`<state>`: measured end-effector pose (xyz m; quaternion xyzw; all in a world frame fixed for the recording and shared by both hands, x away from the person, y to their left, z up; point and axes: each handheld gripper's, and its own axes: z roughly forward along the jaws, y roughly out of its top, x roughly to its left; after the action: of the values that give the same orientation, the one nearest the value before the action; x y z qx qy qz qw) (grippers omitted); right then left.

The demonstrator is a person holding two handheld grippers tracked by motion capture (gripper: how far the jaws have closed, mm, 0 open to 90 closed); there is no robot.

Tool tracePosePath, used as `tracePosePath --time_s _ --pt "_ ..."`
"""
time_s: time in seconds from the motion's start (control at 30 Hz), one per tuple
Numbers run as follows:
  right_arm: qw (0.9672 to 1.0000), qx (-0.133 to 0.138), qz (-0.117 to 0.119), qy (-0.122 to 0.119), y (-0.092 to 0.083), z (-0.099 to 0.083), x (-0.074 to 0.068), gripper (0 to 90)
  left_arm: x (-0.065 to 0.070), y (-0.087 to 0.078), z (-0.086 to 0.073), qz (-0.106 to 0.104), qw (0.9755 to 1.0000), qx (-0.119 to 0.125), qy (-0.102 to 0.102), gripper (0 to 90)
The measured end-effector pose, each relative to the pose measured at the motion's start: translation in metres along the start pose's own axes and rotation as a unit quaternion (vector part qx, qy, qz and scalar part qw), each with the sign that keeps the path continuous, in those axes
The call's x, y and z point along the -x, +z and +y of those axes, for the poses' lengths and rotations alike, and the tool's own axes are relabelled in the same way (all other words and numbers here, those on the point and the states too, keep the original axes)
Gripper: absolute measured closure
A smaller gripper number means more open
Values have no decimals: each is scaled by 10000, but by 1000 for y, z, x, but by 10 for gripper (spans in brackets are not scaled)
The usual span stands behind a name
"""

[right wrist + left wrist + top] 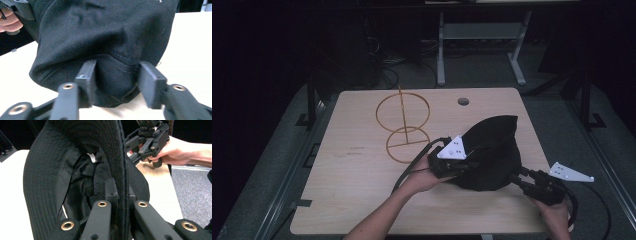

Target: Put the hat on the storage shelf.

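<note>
Hat (492, 150), one black bucket-style piece of soft cloth, sits low over the near right part of the worktop (362, 175), held between two tools. The left tool (120, 195) has its jaws pressed together on the stitched brim, which runs edge-on straight up between them in the left gripper view; the hollow inside of the crown and a small white label show beside it. The right tool (115, 82) has its jaws spread to either side of a bulge of crown fabric, close against it or touching, and not visibly squeezing it.

Judging by the folds and sag, the hat is light and limp, with no stiffness except along the quilted brim, so it should not slip or break but will droop wherever it is unsupported. The brim edge looks the surest place to hold; the crown gives only loose fabric to bunch.

Farther out on the worktop stands one gold wire stand (403, 125) with two rings, well apart from the hat. Two hands, one per tool.
</note>
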<state>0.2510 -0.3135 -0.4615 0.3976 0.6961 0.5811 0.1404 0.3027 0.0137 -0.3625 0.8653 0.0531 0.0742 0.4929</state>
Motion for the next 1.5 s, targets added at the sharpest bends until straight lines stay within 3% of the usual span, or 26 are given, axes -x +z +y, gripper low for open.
tracePosePath --time_s 0.1,0.27,0.4,1.1,1.5 --pt "10000 15 23 -16 1 0 0 608 0 0 0 -7 10000 1 -7 878" --pt "9999 43 63 -79 5 2 -3 805 1 0 -1 -6 10000 -34 40 877" --pt "9998 66 29 -192 4 4 -5 856 0 -3 -1 38 10000 -7 -7 877" --pt "9984 254 -14 -512 -5 23 -21 878 -4 -22 -3 342 9994 -13 13 858" --pt "9954 400 10 -874 -10 48 -36 878 -8 -35 -6 564 9984 16 -73 800"
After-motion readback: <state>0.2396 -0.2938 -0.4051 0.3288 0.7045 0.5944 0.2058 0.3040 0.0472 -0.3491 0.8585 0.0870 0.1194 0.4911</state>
